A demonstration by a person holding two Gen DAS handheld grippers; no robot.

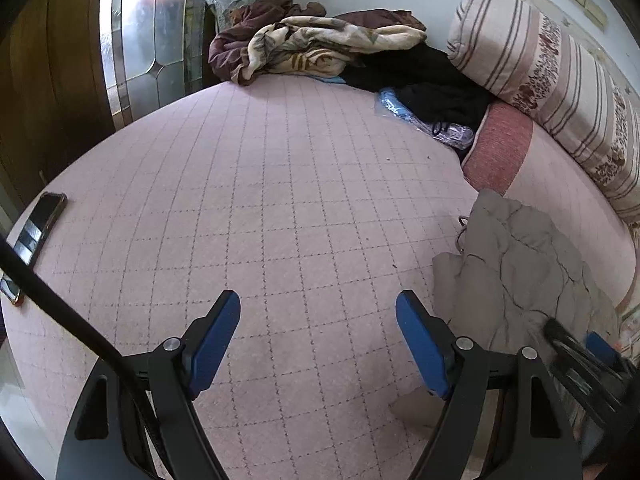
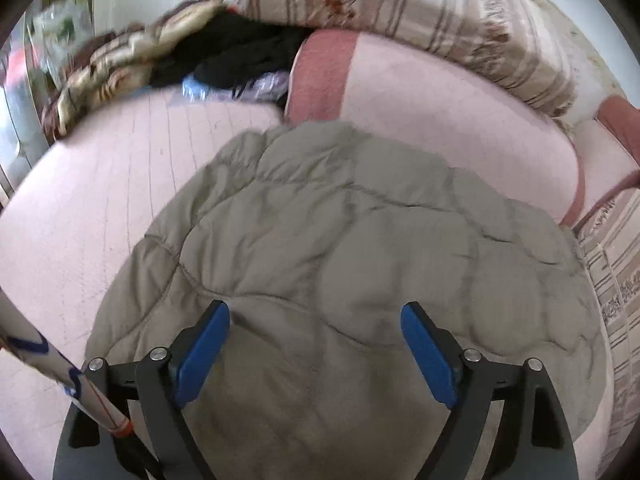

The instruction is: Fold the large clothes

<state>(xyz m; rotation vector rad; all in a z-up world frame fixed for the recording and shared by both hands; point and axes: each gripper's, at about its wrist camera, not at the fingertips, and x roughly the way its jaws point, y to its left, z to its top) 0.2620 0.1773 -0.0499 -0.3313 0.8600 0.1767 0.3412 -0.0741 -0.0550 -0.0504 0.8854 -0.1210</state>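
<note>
Jacket lay bunched on bed, centre of right view, probably awaiting spreading. Right gripper hovered above, fingers open, empty. Left gripper open over bare bed, lower centre.

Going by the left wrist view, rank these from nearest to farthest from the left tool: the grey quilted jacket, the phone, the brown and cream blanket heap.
From the left tool:
1. Grey quilted jacket, just to its right on the pink bed cover.
2. Phone, at the bed's left edge.
3. Brown and cream blanket heap, at the far end by the glass door.
</note>
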